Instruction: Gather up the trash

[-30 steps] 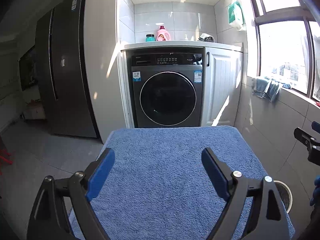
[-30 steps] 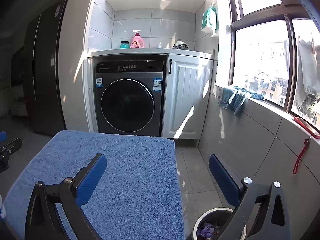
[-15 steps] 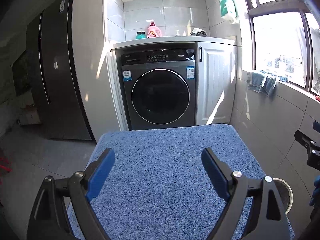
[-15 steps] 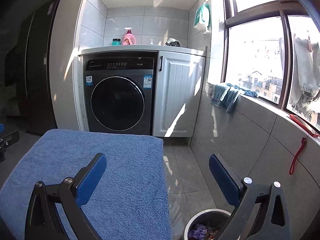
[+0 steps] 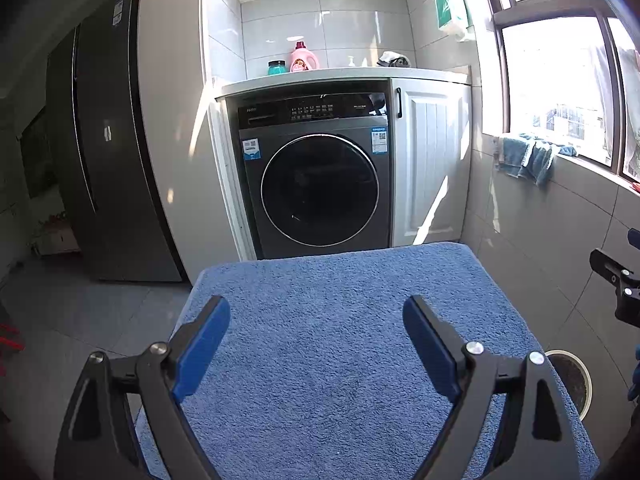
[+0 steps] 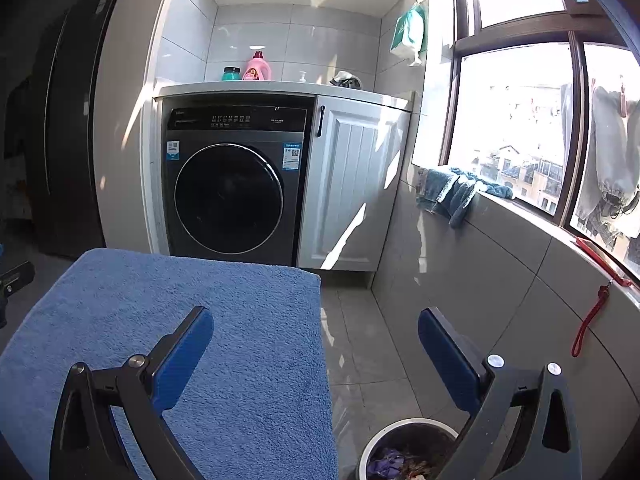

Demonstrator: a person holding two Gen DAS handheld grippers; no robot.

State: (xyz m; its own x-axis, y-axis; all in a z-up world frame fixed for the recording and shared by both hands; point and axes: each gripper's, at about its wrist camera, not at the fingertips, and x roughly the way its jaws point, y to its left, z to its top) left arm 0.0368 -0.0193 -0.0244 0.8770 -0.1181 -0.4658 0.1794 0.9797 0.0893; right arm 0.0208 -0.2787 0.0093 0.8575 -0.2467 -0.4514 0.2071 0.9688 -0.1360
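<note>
Both claws hang spread wide and hold nothing. The left gripper (image 5: 316,344) is over the blue towel (image 5: 340,320), the bin (image 5: 572,380) low to its right. The right gripper (image 6: 316,356) straddles the towel's edge; the bin (image 6: 404,452) sits just below its right finger, with what looks like purple scraps (image 6: 386,466) inside.
</note>
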